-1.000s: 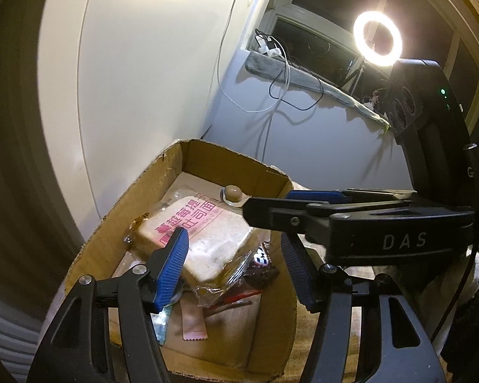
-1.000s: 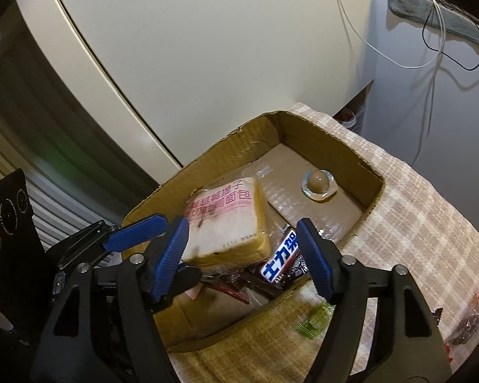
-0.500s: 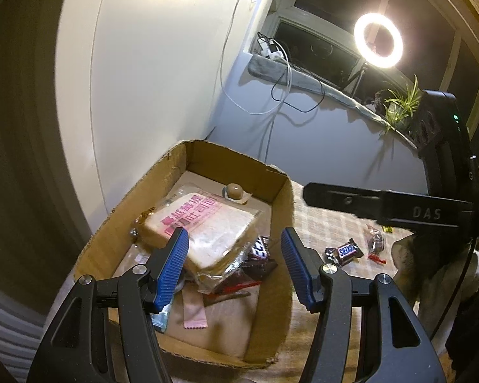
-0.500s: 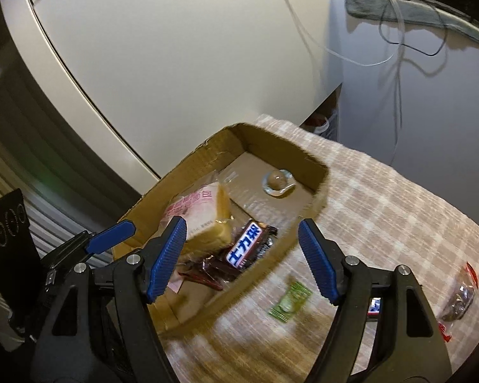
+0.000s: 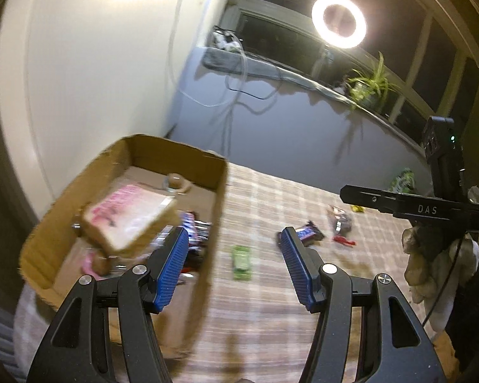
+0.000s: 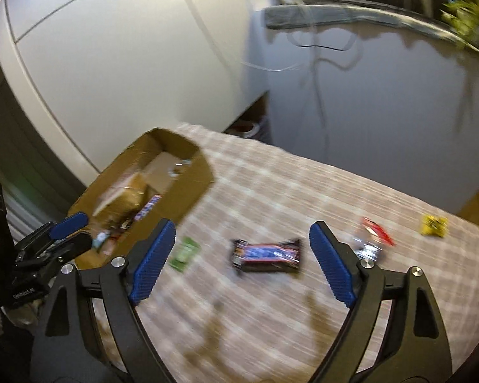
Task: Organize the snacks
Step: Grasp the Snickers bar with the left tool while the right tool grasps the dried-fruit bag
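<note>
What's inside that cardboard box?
The cardboard box holds a wrapped bread slice with pink print, a dark candy bar, a small round brown sweet near the back, and a pink packet. Whatever lies beneath the bread is covered.

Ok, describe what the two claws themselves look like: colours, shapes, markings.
Both are alike. The left claw and right claw have black skeletal frames with triangular cut-outs and silver round fasteners. Each finger carries a long blue ribbed pad. The left wrist view shows the right unit's body lettered "DAS" in white, with a green indicator light and a thin black cable.
</note>
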Available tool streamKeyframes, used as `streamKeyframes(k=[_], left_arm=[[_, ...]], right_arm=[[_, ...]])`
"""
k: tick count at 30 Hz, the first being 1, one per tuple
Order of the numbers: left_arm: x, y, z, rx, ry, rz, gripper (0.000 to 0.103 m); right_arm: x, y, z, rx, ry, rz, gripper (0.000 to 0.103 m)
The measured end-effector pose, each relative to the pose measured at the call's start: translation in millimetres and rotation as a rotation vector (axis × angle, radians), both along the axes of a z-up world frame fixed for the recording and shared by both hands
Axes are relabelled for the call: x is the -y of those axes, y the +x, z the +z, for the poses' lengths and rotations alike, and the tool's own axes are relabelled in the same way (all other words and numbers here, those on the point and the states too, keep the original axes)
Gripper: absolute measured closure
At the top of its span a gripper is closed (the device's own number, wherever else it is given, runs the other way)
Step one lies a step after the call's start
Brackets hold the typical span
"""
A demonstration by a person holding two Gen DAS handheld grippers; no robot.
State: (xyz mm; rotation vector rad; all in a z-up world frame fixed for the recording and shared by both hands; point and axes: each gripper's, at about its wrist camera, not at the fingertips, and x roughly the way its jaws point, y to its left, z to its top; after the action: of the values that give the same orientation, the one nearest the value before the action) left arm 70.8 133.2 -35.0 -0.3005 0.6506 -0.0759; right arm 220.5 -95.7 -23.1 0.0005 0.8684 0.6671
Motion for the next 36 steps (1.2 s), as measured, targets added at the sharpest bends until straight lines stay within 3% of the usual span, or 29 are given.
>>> streamKeyframes(k=[9,13,17,27,36], left_arm=[[50,22,-10,-0.030,0.017,-0.115,0.045],[69,36,-16,-0.045,0.033,-0.156,0.045],[83,50,-23,-0.067,0.059,-0.190,0.045],[105,88,-39,-0.118,0.119,-0.245,0.045],[107,124,-56,-0.172,0.077,-0.251,0.044]], right_arm=[[81,15,-21,-0.017,-0.007,-0.133,0.015],[100,15,-36,-0.030,-0.019,-0.139,0.015],[105,12,-50,-0.028,-0.054,-0.129,0.015],[87,32,-70,-0.069,-0.027,-0.096,0.020],[67,53,-85,-0.109,-0.026,-0.084,0.026]])
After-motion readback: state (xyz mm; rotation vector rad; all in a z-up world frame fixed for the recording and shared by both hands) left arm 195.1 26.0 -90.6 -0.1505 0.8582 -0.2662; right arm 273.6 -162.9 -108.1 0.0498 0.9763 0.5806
